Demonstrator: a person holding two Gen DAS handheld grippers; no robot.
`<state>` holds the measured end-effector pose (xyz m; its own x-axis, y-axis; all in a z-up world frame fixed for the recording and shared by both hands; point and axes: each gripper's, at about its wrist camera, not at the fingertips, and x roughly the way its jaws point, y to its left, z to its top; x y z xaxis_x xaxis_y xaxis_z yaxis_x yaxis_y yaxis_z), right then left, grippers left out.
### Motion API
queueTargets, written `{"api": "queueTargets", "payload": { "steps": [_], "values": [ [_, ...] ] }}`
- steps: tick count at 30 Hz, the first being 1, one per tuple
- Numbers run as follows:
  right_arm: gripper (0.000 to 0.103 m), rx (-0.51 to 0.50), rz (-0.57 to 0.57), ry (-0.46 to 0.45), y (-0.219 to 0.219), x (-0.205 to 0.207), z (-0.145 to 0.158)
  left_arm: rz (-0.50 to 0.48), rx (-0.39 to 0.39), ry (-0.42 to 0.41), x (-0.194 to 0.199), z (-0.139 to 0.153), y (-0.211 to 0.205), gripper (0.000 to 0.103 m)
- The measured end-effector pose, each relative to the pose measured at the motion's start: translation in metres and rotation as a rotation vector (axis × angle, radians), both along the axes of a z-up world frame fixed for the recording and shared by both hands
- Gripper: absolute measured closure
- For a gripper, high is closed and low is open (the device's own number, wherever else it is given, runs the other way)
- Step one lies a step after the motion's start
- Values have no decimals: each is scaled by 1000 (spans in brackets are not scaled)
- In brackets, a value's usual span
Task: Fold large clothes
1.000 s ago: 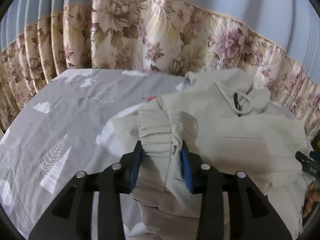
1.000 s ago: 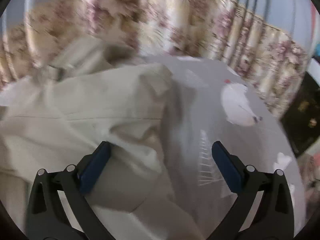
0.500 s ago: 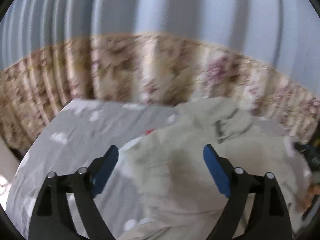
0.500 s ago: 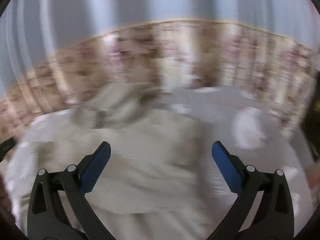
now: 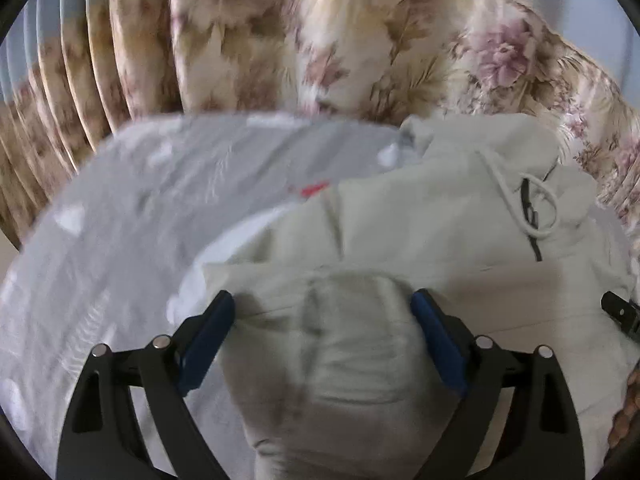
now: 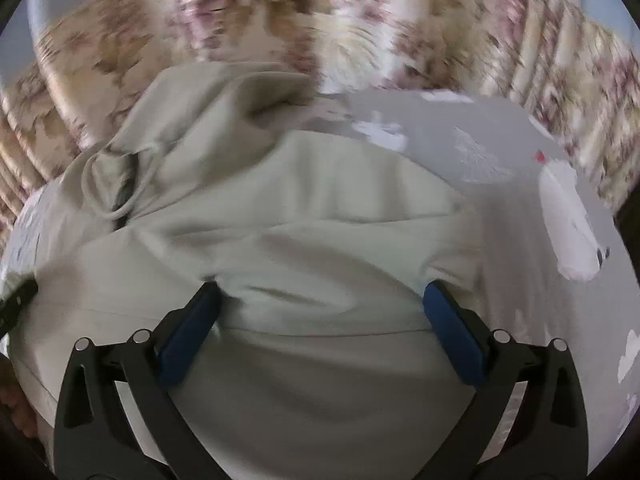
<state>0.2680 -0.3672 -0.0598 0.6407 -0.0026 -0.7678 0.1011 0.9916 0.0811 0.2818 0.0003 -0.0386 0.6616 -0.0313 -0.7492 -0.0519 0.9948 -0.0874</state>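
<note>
A cream hoodie with a drawstring and a short zip lies on the grey printed bedsheet, hood toward the curtain. My left gripper is open wide over the hoodie's left side. A ribbed sleeve cuff lies loose between its blue pads, which do not press on it. In the right wrist view the hoodie fills the middle, and my right gripper stands open, its tips resting on a fold of the body cloth with nothing pinched.
A floral curtain hangs along the far side of the bed. Bare grey sheet with white prints spreads right of the hoodie. The other gripper's dark tip shows at the right edge, beside a person's hand.
The left gripper was shut on the ribbed cuff and has let it go, jaws now wide. Both grippers swung up toward the curtain, then came back down onto the hoodie. The right stayed open.
</note>
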Motion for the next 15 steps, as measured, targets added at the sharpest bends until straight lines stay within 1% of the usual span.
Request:
{"api": "queueTargets", "payload": {
  "steps": [1,3,4,5,7,8,10,11,12,13,14,15],
  "values": [
    [3,1,10,1,-1,-2,0,-8,0,-2,-1,0,0,12],
    [3,-12,7,-4,-1,-8,3,-14,45,-24,-7,4,-5,12],
    [3,5,6,-17,-3,-14,7,-13,52,-33,-10,7,-6,14],
    [3,24,17,-39,0,-21,15,-15,45,-50,-17,12,-6,14],
    [3,23,50,-72,9,-35,27,-28,32,-96,-31,27,-8,14],
    [3,16,82,-86,18,-47,33,-55,14,-117,-42,35,-12,14],
    [3,-6,156,-80,39,-63,34,-109,-5,-135,-59,43,-22,14],
    [3,-29,187,-68,49,-71,31,-153,14,-129,-66,42,-33,14],
    [3,-59,194,-51,56,-75,24,-175,39,-120,-69,39,-41,14],
    [3,-95,198,-27,61,-75,15,-186,72,-110,-70,34,-48,14],
    [3,-139,202,11,65,-71,1,-185,133,-82,-67,20,-55,14],
    [3,-147,200,35,65,-68,-8,-183,154,-61,-64,12,-57,13]
  ]
}}
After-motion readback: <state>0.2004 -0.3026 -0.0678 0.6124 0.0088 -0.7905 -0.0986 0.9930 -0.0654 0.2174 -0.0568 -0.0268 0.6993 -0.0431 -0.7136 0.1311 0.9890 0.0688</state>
